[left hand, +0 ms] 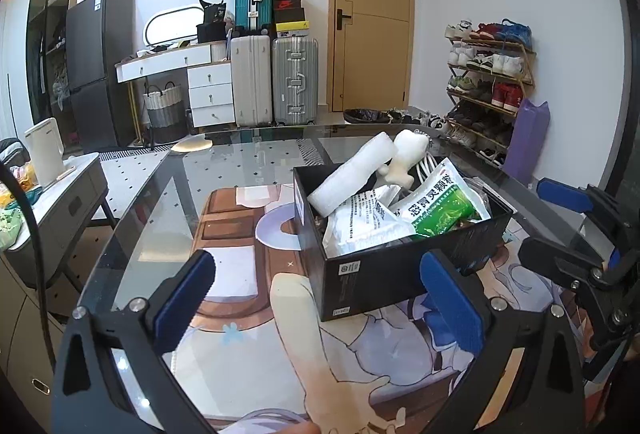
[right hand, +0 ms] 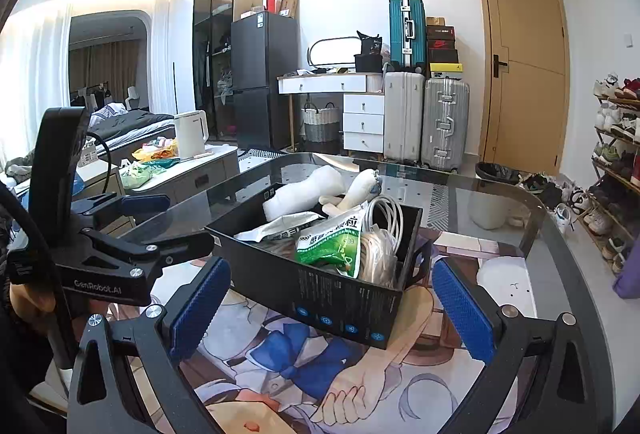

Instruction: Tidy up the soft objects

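Observation:
A black box (left hand: 384, 274) (right hand: 340, 294) stands on the glass table on an anime-print mat. It holds a white foam roll (left hand: 352, 174) (right hand: 304, 192), a white plush toy (left hand: 404, 158) (right hand: 360, 190), a green medicine packet (left hand: 440, 206) (right hand: 332, 246), a white packet (left hand: 368, 222) and coiled white cable (right hand: 384, 218). My left gripper (left hand: 320, 298) is open and empty, just in front of the box's near left corner. My right gripper (right hand: 332, 306) is open and empty, its fingers flanking the box's near side. Each gripper shows in the other's view.
The glass table (left hand: 160, 194) has a rounded edge. A low side table (right hand: 192, 174) with a white kettle (right hand: 190, 134) stands to the left. Suitcases (left hand: 276, 82), a white dresser, a door and a shoe rack (left hand: 488, 82) line the far wall.

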A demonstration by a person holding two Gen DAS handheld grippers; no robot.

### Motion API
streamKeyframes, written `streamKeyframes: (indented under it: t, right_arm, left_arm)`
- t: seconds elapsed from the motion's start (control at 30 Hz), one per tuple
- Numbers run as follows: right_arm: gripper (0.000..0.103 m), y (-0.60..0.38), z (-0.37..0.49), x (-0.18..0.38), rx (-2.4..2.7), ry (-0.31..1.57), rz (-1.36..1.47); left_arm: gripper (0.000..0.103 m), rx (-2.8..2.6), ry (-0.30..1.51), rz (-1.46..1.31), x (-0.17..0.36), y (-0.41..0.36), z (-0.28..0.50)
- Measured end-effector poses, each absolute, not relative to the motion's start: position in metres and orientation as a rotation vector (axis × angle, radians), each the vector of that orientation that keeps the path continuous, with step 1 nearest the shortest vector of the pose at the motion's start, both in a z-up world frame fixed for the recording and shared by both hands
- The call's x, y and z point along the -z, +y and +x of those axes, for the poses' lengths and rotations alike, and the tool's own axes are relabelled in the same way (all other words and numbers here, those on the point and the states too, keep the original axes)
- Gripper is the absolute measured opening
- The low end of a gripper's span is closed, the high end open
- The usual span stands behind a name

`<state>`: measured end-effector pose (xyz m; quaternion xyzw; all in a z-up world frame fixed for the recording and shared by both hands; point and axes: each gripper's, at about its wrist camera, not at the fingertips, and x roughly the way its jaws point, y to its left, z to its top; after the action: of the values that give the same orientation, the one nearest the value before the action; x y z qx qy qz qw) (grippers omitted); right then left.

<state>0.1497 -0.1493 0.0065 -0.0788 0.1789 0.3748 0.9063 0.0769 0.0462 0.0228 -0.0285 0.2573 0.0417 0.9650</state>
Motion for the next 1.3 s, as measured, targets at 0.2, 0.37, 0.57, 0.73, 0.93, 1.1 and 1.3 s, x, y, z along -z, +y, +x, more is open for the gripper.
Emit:
streamKeyframes:
  t: [0.2,0.37,0.57,0.73,0.93,1.1,1.3]
  right_arm:
    - [0.102,-0.1513,0.1491,-0.0051,-0.766,0.361,-0.161]
    - [0.102,-0.1548,0.148,-0.0043,-0.761,0.363,-0.147]
    - [0.102,-0.1548,0.1459,-0.0057,-0.76,0.353,-0.149]
    - [0.102,-0.1555,0.1454,-0.0061,-0.762,0.347,-0.147]
    - [0.102,-0.1569,0.1458,-0.0066,-0.756,0.343,-0.132]
    - [0.102,-0.158,0.1447,-0.0061,-0.759,0.338,-0.134]
    - [0.102,-0.1586,0.1441,-0.0056,-0.752,0.34,-0.132]
  left_arm:
    - [0.103,-0.083,0.519,-0.048,-0.0203,0.0436,0.0765]
    - [0.103,-0.077,0.51,-0.051,-0.0209,0.0434,0.0754]
    - [0.103,-0.078,0.494,-0.052,-0.0222,0.0435,0.0731]
    - [0.103,-0.081,0.489,-0.053,-0.0227,0.0439,0.0725]
    - [0.103,-0.08,0.49,-0.064,-0.0233,0.0449,0.0727]
    - [0.103,-0.078,0.489,-0.064,-0.0238,0.0438,0.0728]
    - [0.103,-0.08,0.489,-0.065,-0.0242,0.043,0.0727]
